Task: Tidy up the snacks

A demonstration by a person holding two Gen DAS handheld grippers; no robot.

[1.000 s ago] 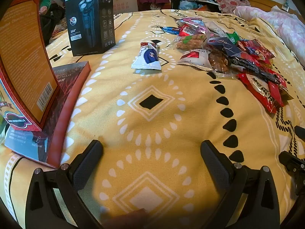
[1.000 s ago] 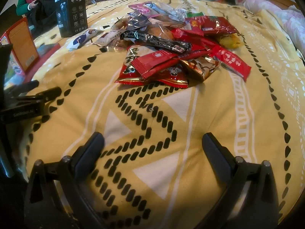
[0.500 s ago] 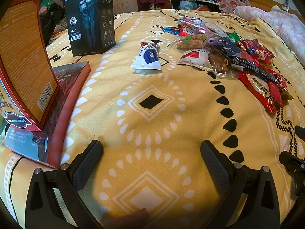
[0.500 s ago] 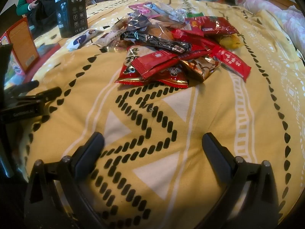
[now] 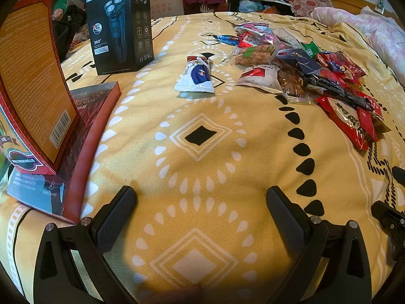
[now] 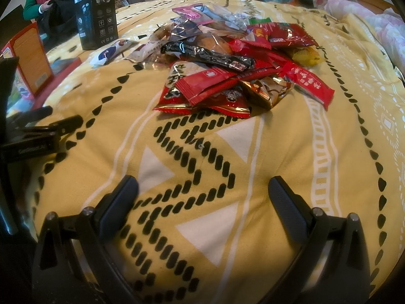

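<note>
Nothing moved; heaped snack packets (image 6: 227,63), mostly red, on yellow blanket (image 6: 253,164).

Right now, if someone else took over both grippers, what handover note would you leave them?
Left gripper: open, empty, low over the yellow patterned blanket.
Right gripper: open, empty, facing the snack pile.
One white-and-blue snack packet lies apart from the pile, near the black shaver box. An orange box stands on a flat red box at the left.
Done: nothing visibly sorted.
Left: the whole pile, probably starting with its nearest red packets.
</note>
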